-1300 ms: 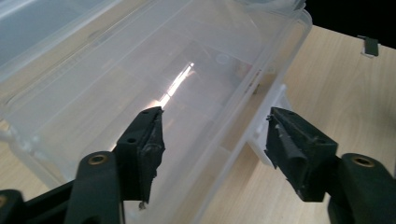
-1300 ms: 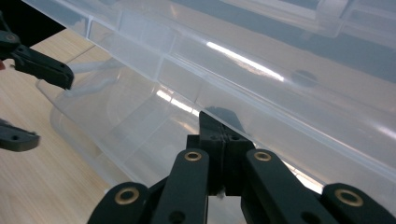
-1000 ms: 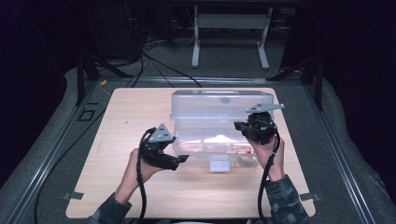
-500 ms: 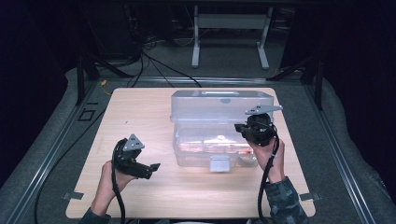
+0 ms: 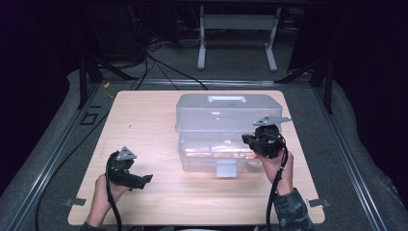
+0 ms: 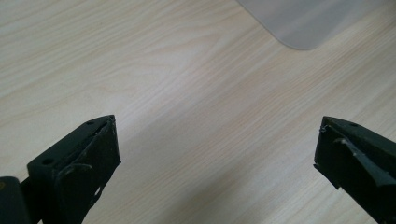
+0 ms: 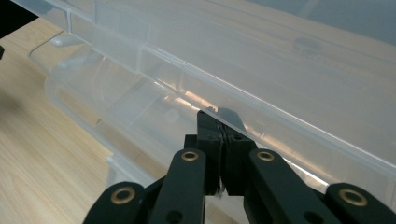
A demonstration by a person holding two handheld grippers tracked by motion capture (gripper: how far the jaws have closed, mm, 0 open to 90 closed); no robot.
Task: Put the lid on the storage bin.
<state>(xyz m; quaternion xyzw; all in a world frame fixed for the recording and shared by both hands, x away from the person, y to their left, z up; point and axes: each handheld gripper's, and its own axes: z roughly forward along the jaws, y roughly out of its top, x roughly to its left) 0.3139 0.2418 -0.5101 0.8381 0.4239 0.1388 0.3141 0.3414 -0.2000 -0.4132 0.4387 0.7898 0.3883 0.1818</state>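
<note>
A dark room surrounds a pale wooden tabletop (image 5: 159, 120) set on a grey padded floor, with black cables and a white metal stand (image 5: 235, 24) beyond its far edge. In the high view, a clear plastic storage box with a lid and a moulded handle (image 5: 226, 115) stands right of the tabletop's centre, its front latch facing the near edge. The left gripper (image 5: 144, 180) hovers near the near-left corner, well apart from the box; its jaws have just been opening and stand spread with nothing between them. The right gripper (image 5: 248, 139) sits against the box's right front side, toward the tabletop's right edge.

In the left gripper view, the two black jaws stand wide over bare wood grain, and a rounded corner of the box (image 6: 308, 21) shows at the top.

In the right gripper view, the right gripper (image 7: 218, 126) has its jaws pressed together, the tips against the ledge under the box's (image 7: 289, 70) lid rim; whether they pinch that edge I cannot tell.
</note>
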